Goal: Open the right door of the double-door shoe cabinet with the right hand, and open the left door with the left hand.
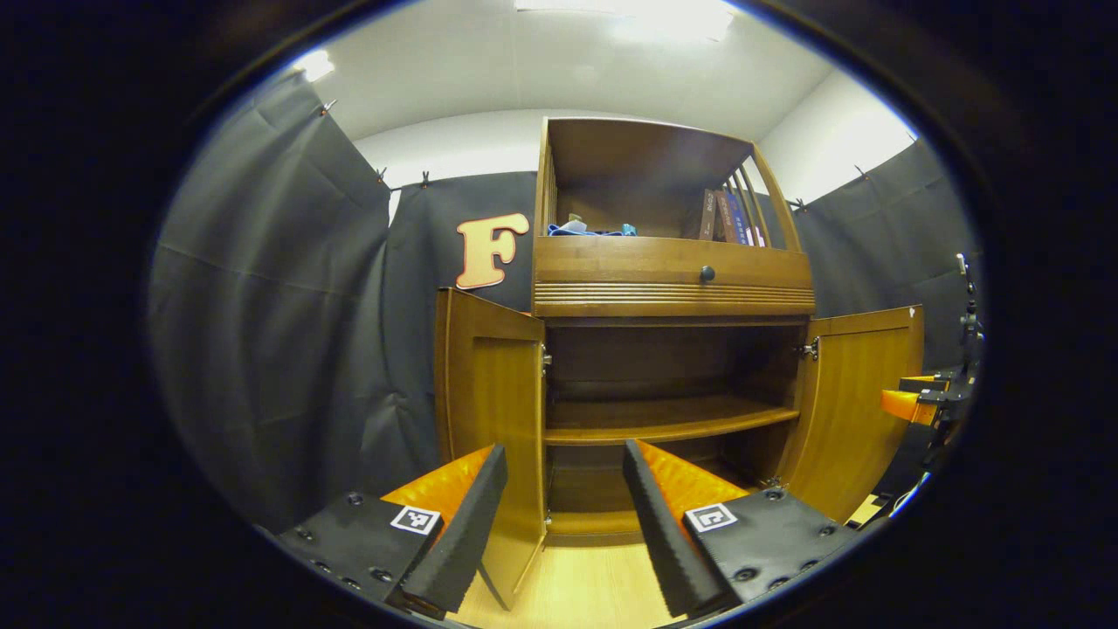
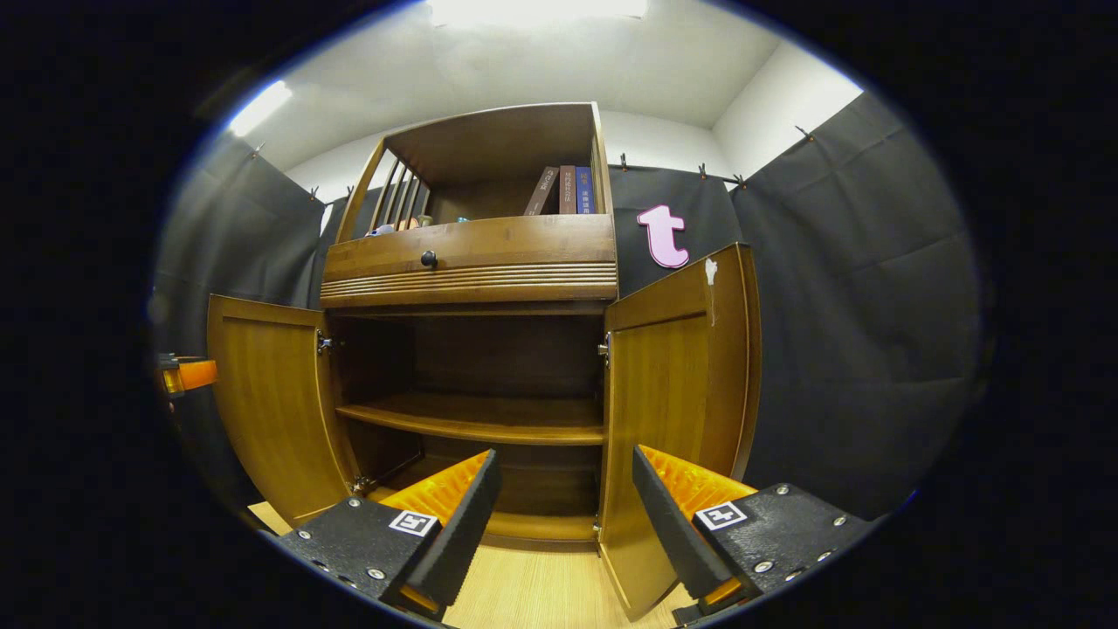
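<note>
Doors of the shoe cabinet (image 1: 672, 279) are both seen swung out from the carcass, so the opening work is judged to be essentially done and any coming move would be a withdrawal or a small further push.

In the left gripper view, the left door (image 1: 489, 411) stands edge-on between the fingers of the left tool (image 1: 563, 515), its free vertical edge running down into the gap between them. The fingers are spread wide and nothing is pinched; whether the near finger touches the panel cannot be told. The door's long axis is upright and its hinges sit on the far side, against the cabinet's left wall.

In the right gripper view, the right door (image 2: 677, 411) mirrors this: its free edge drops into the gap of the right tool (image 2: 563, 515), which is likewise spread and holds nothing. Each door is therefore nearest its own tool, lying straight ahead and slightly inward of the outer finger.

Between the doors the inner shelf (image 2: 476, 419) is exposed, with the drawer knob (image 2: 428, 259) and some books (image 2: 563, 190) above. The wooden floor (image 1: 568, 585) lies below. Any retreat is judged to need a straight pull back, so that a finger does not catch a door edge and swing it shut.
</note>
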Demonstrator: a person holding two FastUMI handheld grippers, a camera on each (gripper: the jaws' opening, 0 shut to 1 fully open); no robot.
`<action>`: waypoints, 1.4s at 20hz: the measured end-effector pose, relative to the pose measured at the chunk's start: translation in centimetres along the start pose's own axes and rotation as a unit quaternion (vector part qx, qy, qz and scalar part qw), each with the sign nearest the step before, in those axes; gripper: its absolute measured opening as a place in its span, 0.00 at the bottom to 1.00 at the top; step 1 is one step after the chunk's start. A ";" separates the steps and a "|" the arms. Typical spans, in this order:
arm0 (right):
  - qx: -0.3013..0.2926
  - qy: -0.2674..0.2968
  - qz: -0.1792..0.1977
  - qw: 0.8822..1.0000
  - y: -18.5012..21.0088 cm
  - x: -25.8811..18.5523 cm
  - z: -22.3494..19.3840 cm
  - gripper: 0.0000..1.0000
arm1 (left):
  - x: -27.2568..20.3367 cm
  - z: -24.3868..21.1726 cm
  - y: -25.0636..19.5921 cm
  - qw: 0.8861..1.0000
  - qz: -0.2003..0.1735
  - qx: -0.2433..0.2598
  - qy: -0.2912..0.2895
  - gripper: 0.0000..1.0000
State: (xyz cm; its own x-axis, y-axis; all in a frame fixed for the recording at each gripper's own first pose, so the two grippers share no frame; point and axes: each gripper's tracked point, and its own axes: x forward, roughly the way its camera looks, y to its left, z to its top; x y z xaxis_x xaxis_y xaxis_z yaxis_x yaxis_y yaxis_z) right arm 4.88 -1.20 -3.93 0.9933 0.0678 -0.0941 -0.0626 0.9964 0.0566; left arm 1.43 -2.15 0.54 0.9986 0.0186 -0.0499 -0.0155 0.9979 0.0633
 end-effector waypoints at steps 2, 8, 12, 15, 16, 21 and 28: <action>0.005 0.000 0.002 1.000 -0.1 -0.2 0.1 0.92 | 0.4 0.0 -0.4 1.000 -0.005 -0.006 0.005 0.98; 0.002 -0.005 -0.010 1.000 -1.3 -0.4 0.5 0.98 | 0.8 -0.3 0.0 1.000 0.003 0.002 0.003 0.99; -0.001 -0.008 -0.011 1.000 -1.4 -0.5 0.5 0.92 | 1.3 -0.5 0.2 1.000 0.004 -0.003 0.007 0.98; -0.001 -0.009 -0.010 1.000 -1.3 -0.5 0.7 0.92 | 1.7 -0.5 0.1 1.000 0.006 0.006 0.006 0.95; -0.002 -0.010 -0.011 1.000 -1.3 -0.4 0.9 0.92 | 1.6 -0.5 0.1 1.000 0.005 0.008 0.005 0.95; -0.003 -0.015 -0.007 1.000 -0.6 -0.6 1.0 0.92 | 1.6 -0.8 0.5 1.000 0.004 0.008 0.007 0.98; -0.012 -0.014 -0.003 1.000 0.1 -0.5 0.9 0.92 | 1.3 -0.2 1.9 1.000 0.014 0.012 0.001 0.99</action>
State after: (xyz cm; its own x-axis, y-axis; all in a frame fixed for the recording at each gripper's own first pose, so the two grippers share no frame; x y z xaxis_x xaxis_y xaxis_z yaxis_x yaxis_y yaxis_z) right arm 4.46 -1.18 -2.94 0.9960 0.0614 -0.0655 -0.0595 0.9977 0.0314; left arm 2.71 -0.23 0.38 0.9977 0.0460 -0.0506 -0.0414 0.9953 0.0880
